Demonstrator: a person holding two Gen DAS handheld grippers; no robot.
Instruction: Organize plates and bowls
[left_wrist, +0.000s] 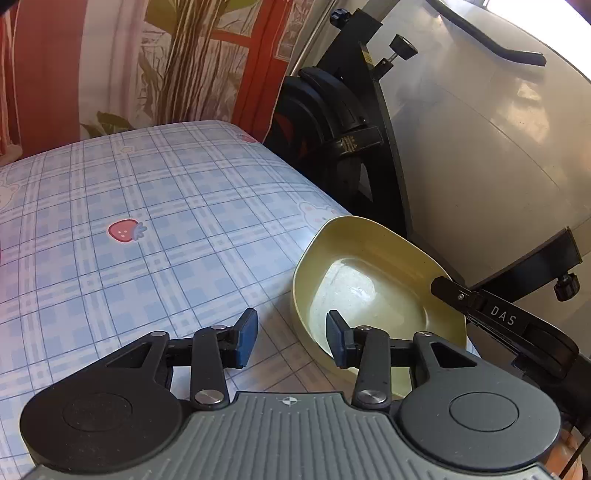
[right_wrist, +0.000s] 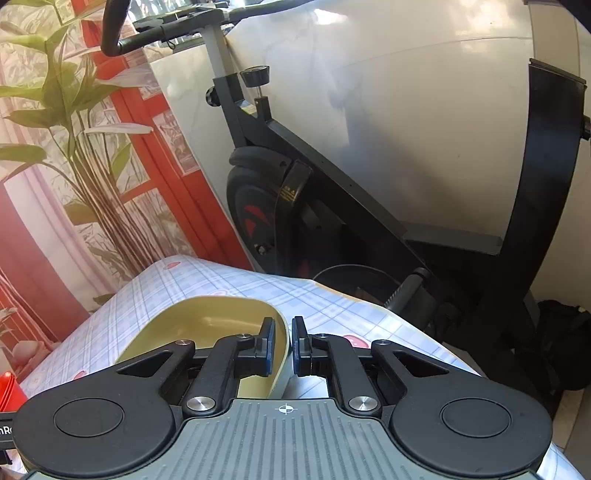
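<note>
Yellow bowl (left_wrist: 373, 291) on tablecloth (left_wrist: 129, 221) near table corner, nothing inside. Right gripper (right_wrist: 283, 345) clamped on bowl rim. Left gripper (left_wrist: 291, 339) spread apart, holding nothing, just beside bowl.

One yellow bowl (left_wrist: 373, 291), two grippers, one exercise bike (right_wrist: 295, 192).
</note>
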